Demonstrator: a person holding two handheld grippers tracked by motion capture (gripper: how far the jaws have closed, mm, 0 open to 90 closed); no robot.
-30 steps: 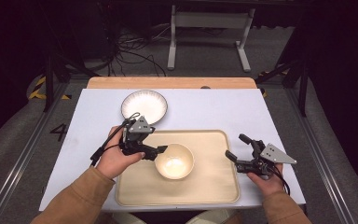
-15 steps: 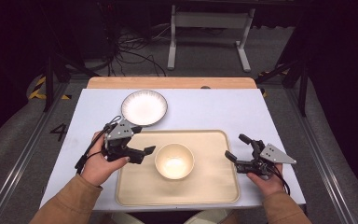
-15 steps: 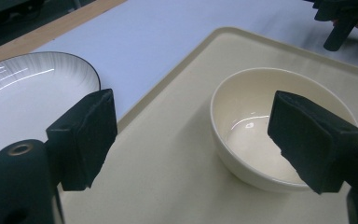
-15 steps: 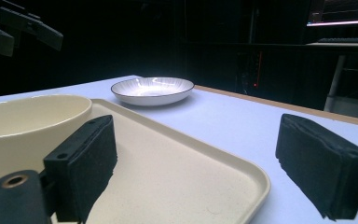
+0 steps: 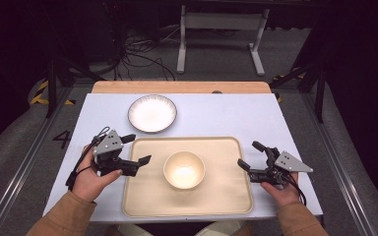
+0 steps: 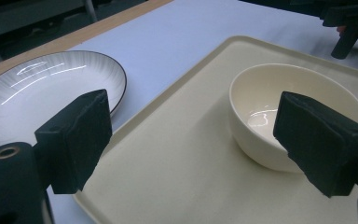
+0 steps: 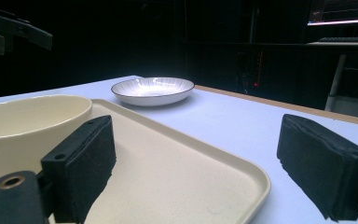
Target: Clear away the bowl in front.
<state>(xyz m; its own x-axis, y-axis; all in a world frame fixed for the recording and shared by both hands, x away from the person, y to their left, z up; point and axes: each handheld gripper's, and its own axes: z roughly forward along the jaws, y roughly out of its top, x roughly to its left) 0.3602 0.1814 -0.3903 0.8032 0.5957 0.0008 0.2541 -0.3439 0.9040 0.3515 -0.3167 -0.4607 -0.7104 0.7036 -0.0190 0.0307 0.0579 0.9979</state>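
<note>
One bowl point(image 5: 184, 169) sits upright in the middle of one tray point(image 5: 142, 204) at the near side of the tabletop point(image 5: 216, 113). One plate point(image 5: 152, 113) lies beyond the tray's far left corner, just apart from its rim. There are two hand-held grippers. The left hand-held gripper point(image 5: 139, 149) hovers over the tray's left rim, to the left of the bowl and clear of it; its jaws have just been opening and stand wide apart with nothing between them. In the left gripper view its pads point(image 6: 77, 140) frame the bowl point(image 6: 286, 109) on one side and the plate point(image 6: 37, 93) on the other. The right hand-held gripper point(image 5: 251, 155) is off the tray's right edge, jaws also apart and holding nothing.
</note>
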